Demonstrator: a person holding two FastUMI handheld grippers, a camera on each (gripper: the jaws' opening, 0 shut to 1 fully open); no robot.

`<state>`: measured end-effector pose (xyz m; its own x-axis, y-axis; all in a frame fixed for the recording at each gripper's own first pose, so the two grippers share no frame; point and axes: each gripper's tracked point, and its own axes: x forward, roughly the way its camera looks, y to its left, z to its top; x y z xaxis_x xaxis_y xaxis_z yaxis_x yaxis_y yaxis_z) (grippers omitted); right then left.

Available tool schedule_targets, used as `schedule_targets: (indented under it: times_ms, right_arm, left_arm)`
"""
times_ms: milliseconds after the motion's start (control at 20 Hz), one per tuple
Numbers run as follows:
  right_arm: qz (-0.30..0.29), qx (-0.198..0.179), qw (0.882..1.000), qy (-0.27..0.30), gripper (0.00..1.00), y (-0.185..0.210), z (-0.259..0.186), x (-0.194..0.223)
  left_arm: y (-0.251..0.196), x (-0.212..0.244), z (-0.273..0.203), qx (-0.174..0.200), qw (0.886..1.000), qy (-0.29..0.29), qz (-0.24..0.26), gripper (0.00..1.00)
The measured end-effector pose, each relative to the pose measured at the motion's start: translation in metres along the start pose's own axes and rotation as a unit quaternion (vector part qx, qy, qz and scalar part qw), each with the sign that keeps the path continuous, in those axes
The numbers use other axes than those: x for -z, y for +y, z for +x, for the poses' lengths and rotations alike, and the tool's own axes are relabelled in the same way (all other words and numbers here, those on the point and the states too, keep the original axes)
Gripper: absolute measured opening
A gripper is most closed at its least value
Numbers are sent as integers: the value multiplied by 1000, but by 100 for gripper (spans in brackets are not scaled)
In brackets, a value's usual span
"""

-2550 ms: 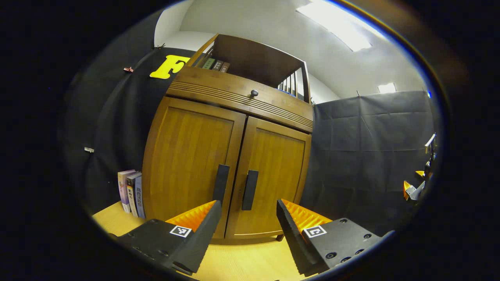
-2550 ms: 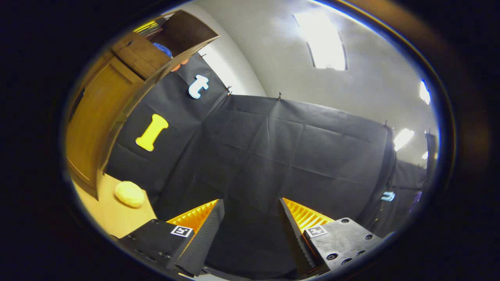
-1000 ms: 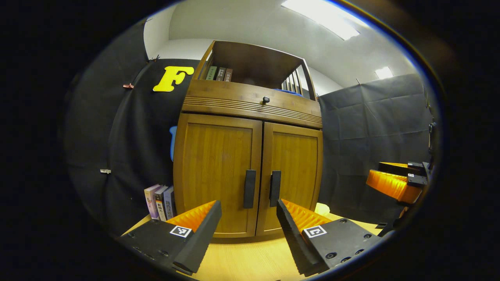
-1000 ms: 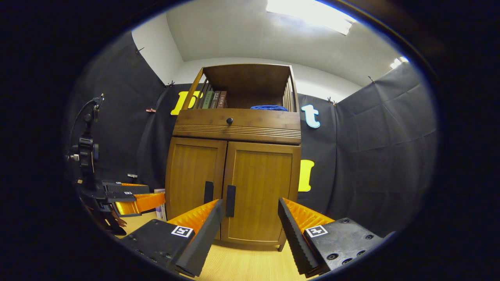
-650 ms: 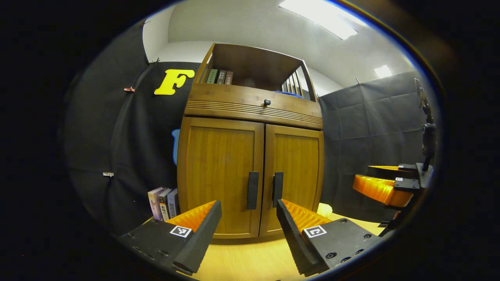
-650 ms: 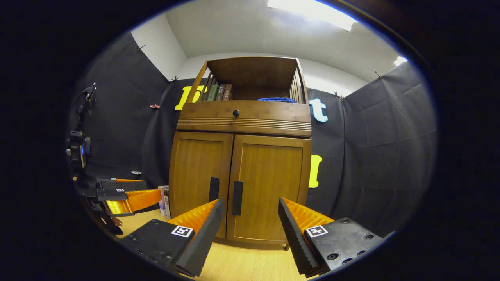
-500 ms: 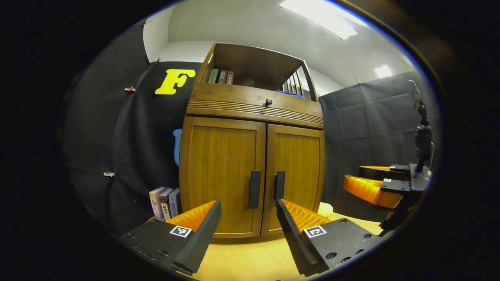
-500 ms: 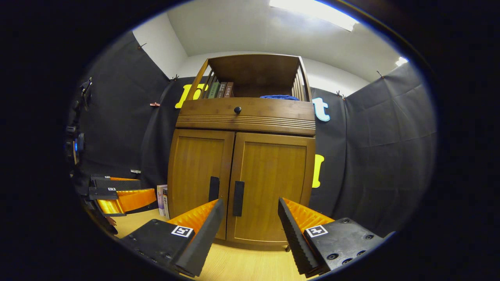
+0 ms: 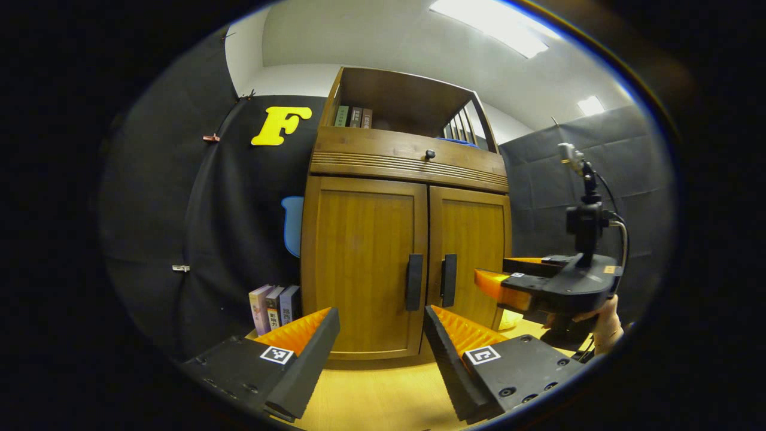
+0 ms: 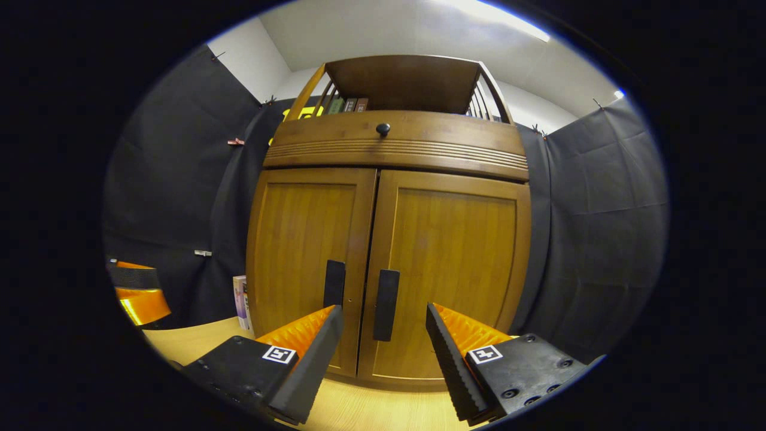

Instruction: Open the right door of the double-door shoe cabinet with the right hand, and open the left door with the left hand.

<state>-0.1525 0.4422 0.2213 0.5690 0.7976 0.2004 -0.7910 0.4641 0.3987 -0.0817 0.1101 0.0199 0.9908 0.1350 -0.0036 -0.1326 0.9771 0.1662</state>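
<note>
The wooden shoe cabinet [image 10: 389, 149] stands ahead with both doors closed. Its right door [image 10: 455, 269] carries a black vertical handle [image 10: 386, 305]; the left door [image 10: 299, 257] has a matching handle [image 10: 334, 284]. My right gripper [image 10: 383, 335] is open, a short way in front of the right handle, nothing between its fingers. In the left gripper view, the left door [image 9: 365, 263] and its handle [image 9: 414, 281] lie farther off, and my left gripper [image 9: 382, 335] is open and empty. The right gripper [image 9: 526, 281] shows there at the right, a hand [image 9: 604, 320] under it.
Several books [image 9: 275, 305] stand on the light wooden table [image 9: 383, 395] left of the cabinet. A drawer with a round knob [image 10: 383, 128] sits above the doors, books and a blue cloth on the open shelf above. The left gripper's orange finger [image 10: 137, 299] shows at far left.
Both grippers swung round to face the cabinet. The right gripper has moved closer to the doors, its handle now near the fingertips. The left gripper has drifted slightly left and stays back.
</note>
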Motion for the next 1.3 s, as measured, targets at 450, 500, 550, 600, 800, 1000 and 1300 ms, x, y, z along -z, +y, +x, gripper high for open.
schedule_targets:
  times_ms: [450, 500, 550, 600, 800, 1000, 1300]
  right_arm:
    - [-20, 58, 998, 6, 88, -3, 87, 22]
    - [-17, 63, 998, 11, 88, -4, 95, 25]
    - [-16, 67, 998, 16, 89, -5, 103, 29]
    - [-15, 71, 997, 22, 89, -6, 110, 33]
    - [-7, 92, 995, 36, 76, -15, 132, 46]
    - [18, 82, 995, 46, 46, -8, 138, 51]
    - [11, 70, 996, 53, 29, -7, 132, 51]
  left_arm:
    - [42, 5, -32, -49, 998, 9, 25, 84]
    - [44, 6, -35, -51, 998, 9, 26, 88]
    - [46, 6, -38, -53, 998, 10, 27, 88]
    - [49, 7, -41, -56, 998, 11, 29, 88]
    - [56, 11, -50, -54, 998, 19, 28, 88]
    - [68, 12, -54, -67, 997, 21, 23, 88]
    - [72, 13, -53, -74, 997, 28, 3, 88]
